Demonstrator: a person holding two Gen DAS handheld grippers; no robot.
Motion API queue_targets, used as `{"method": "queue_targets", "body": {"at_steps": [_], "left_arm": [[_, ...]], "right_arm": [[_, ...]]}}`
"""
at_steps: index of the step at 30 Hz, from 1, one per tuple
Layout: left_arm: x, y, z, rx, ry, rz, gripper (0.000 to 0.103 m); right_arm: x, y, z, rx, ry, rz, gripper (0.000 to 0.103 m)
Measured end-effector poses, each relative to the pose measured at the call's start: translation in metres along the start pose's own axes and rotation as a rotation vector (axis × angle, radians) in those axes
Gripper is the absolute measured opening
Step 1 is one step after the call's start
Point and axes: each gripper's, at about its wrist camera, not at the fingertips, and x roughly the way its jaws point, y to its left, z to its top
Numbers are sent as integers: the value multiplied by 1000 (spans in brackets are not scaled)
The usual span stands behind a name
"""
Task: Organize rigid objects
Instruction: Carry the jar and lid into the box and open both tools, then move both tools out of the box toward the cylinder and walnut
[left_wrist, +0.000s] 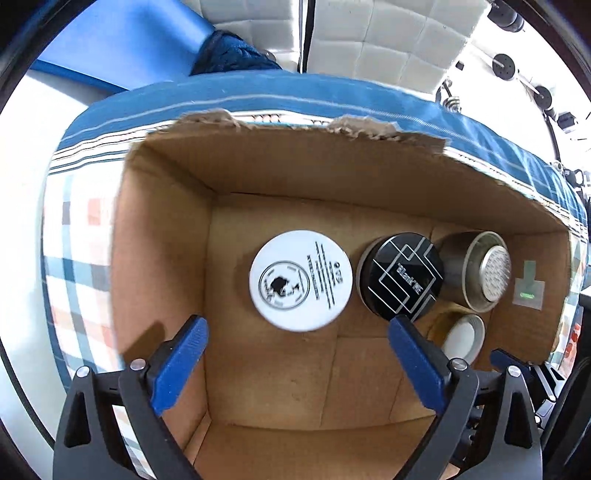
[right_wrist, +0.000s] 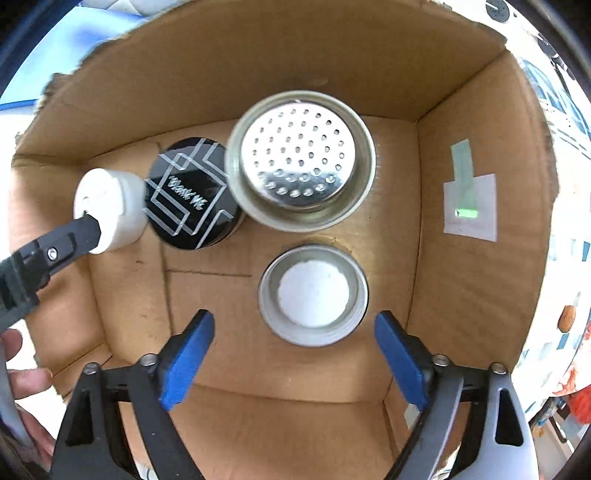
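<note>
An open cardboard box (left_wrist: 162, 258) (right_wrist: 461, 110) holds several round containers. A white jar (left_wrist: 300, 280) (right_wrist: 110, 210) with black print stands at the left. Beside it is a black tin (left_wrist: 400, 277) (right_wrist: 190, 194) with silver lines, then a steel can with a perforated lid (left_wrist: 480, 269) (right_wrist: 299, 158), and a small open metal jar with a white inside (left_wrist: 461, 338) (right_wrist: 314, 293). My left gripper (left_wrist: 297, 350) is open above the white jar; one of its arms crosses the right wrist view (right_wrist: 55, 251). My right gripper (right_wrist: 293, 343) is open above the small jar.
The box sits on a checked cloth (left_wrist: 74, 258) with a blue striped border (left_wrist: 295, 96). A white label with green tape (right_wrist: 469, 206) is stuck on the box's right wall. A hand (right_wrist: 22, 373) shows at the left of the right wrist view.
</note>
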Motion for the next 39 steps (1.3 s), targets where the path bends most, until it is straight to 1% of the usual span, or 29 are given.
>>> {"method": "queue_targets", "body": {"at_steps": [1,2,4,6,9,10,13,15,16,17,22,24,28,30,34,39], "left_arm": [[-4,2,-8,-2,-10,1,103],[-9,2,-14,-8,-20,1,103],[-21,1,-26,-16,-50,-8,103],[-26,0,-39,-8,-61,-8,103],[-39,-7,-42,3,-88,-21,103],[-43,-10,-34,9,-93,-30,103],[-70,-21,-34,41,-123,-52,103],[-87,-38,-36,70,-145,-68,103],[-94,-51,-31,85,-155,-75,103],[-104,-65,-33,106,-168,-81,103],[-134,-133,-42,211,-217,-132,103],[-139,-164,-44,255,-225,-148,103],[-133,-225,-47,326,-205,-167,103],[-123,-253,-49,349,-188,-167,103],[-92,-299,-58,370,-144,-153,103],[-43,-342,-67,393,-73,-120,103]], "right_arm": [[-5,1,-4,-8,-9,-5,100],[-10,1,-7,-15,-19,-6,101],[-21,3,-13,-26,-30,-4,102],[-32,2,-18,-29,-44,10,103],[-47,-4,-28,-26,-67,30,103],[-51,-3,-32,-24,-74,38,103],[-71,-14,-41,-16,-99,58,103],[-87,-27,-42,-11,-114,63,103],[-98,-37,-45,-4,-124,68,103],[-111,-42,-42,6,-133,71,103],[-148,-110,-58,63,-173,74,103],[-153,-136,-63,100,-186,70,103],[-159,-199,-74,185,-196,60,103],[-152,-234,-80,230,-188,49,103],[-126,-292,-93,310,-157,27,103],[-86,-354,-104,392,-122,15,103]]}}
